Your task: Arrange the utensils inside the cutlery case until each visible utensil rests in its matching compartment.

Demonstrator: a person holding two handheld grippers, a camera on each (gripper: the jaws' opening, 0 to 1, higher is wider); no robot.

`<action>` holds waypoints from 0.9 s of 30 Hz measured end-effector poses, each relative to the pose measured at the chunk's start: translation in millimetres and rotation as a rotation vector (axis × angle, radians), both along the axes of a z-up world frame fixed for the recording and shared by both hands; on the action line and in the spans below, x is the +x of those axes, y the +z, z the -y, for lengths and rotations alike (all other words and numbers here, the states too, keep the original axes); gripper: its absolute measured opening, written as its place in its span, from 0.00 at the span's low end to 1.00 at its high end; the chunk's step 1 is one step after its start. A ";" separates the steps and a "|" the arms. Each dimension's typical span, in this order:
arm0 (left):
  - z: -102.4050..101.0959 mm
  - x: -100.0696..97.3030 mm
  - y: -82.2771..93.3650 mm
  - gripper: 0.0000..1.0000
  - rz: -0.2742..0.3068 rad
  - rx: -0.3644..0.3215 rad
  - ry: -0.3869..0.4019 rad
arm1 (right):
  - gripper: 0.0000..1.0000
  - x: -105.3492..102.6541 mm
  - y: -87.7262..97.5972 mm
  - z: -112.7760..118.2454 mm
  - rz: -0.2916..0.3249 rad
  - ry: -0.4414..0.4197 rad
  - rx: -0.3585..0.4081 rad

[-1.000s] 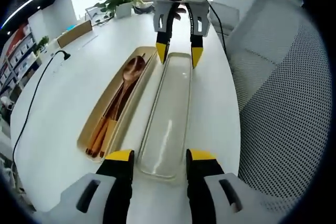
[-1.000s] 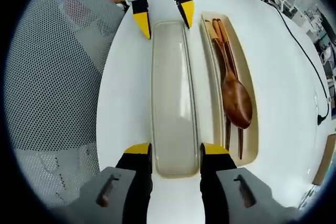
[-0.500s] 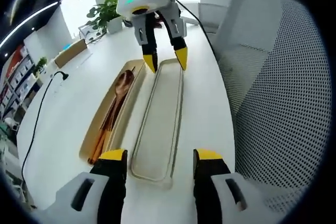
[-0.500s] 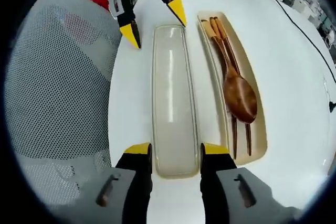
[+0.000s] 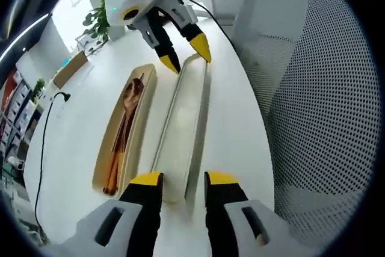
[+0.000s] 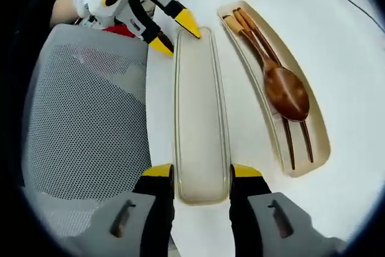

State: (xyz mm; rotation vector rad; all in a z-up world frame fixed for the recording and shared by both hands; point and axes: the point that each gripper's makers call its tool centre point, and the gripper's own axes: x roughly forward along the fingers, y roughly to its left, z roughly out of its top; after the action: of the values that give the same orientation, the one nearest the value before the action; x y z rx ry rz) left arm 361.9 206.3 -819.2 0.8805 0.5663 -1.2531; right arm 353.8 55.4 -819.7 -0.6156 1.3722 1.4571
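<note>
A long translucent lid (image 5: 183, 124) (image 6: 198, 106) lies lengthwise between my two grippers, beside the tan cutlery case (image 5: 103, 176) (image 6: 322, 142) on the white table. In the case rest a wooden spoon (image 5: 129, 91) (image 6: 289, 91) and wooden chopsticks (image 5: 116, 157) (image 6: 298, 142). My left gripper (image 5: 184, 179) (image 6: 175, 34) has its jaws pressed on one end of the lid. My right gripper (image 6: 202, 173) (image 5: 185, 55) grips the other end, its jaws tight against both long edges.
A grey mesh chair (image 5: 319, 118) (image 6: 84, 124) stands close along the table edge on the lid's side. A black cable (image 5: 42, 142) runs over the table beyond the case. A potted plant (image 5: 96, 22) stands at the far end.
My left gripper's jaws have narrowed onto the lid's end. Both views have tilted and swung toward the chair, while the lid stays between both pairs of jaws.
</note>
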 end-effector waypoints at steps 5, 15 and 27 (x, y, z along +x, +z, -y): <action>0.0 5.2 1.0 0.16 0.058 0.059 -0.067 | 0.34 -0.8 1.1 -0.1 -0.018 -0.007 0.019; 0.1 2.9 2.8 0.14 0.060 0.073 -0.070 | 0.39 4.1 -1.8 -3.9 0.198 0.082 0.004; 1.2 -2.7 14.8 0.09 -0.008 0.036 -0.027 | 0.24 7.3 19.1 -16.6 0.398 0.081 0.102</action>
State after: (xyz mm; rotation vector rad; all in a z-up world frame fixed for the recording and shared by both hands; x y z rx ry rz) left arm 359.2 205.1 -804.4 0.9164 0.5871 -1.2749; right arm 361.1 72.0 -800.6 -0.8503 0.9670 1.3684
